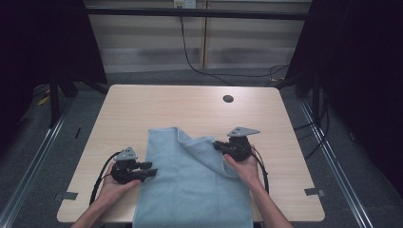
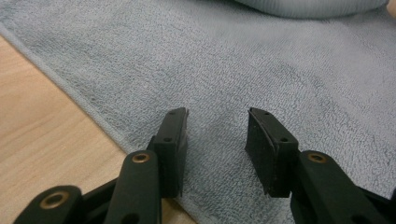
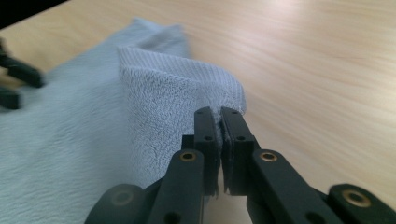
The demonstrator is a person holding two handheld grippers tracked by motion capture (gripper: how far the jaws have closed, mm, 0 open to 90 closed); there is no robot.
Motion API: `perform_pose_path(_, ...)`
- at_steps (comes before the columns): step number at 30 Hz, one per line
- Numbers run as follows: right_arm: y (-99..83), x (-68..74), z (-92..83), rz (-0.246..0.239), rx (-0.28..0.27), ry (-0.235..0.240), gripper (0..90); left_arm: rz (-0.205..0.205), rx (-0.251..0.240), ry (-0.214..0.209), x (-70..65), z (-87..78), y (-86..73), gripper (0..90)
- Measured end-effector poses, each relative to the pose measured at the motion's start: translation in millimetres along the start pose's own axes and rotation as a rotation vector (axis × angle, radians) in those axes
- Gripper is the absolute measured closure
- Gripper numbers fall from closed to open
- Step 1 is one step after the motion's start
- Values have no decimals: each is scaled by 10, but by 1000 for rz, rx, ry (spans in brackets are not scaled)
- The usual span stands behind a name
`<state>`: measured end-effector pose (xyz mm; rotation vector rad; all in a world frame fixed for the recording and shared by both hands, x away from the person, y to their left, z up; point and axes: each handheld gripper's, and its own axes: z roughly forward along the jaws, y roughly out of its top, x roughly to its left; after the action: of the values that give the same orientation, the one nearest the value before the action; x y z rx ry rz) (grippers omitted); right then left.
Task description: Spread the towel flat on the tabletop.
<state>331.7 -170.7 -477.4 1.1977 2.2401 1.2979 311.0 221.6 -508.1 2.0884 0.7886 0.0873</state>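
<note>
The blue towel point(image 1: 190, 185) lies on the counter point(image 1: 142, 109), folding barely begun: right tongs point(image 3: 219, 116) pinch its lifted right corner; left tongs point(image 2: 217, 135) hover open over its left edge.

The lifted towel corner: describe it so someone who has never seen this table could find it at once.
On the light wooden table lies a pale blue towel, running off the near edge. Its far right corner is raised off the wood and folded inward, pinched in the shut right gripper. The left gripper hovers open over the towel's flat left edge, so this corner is the one part lifted.
</note>
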Motion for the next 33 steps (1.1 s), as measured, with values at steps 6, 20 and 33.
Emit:
perform_pose_path(6,-46,-303,-153,42,-4,-87,865,-3,4,0,-4,-9,-3,582)
perform_pose_path(20,-87,-587,-305,85,5,-176,578,-10,-23,58,172,-5,317,559)
perform_pose_path(33,-355,-313,-139,21,166,-54,648,12,54,26,124,95,179,579)
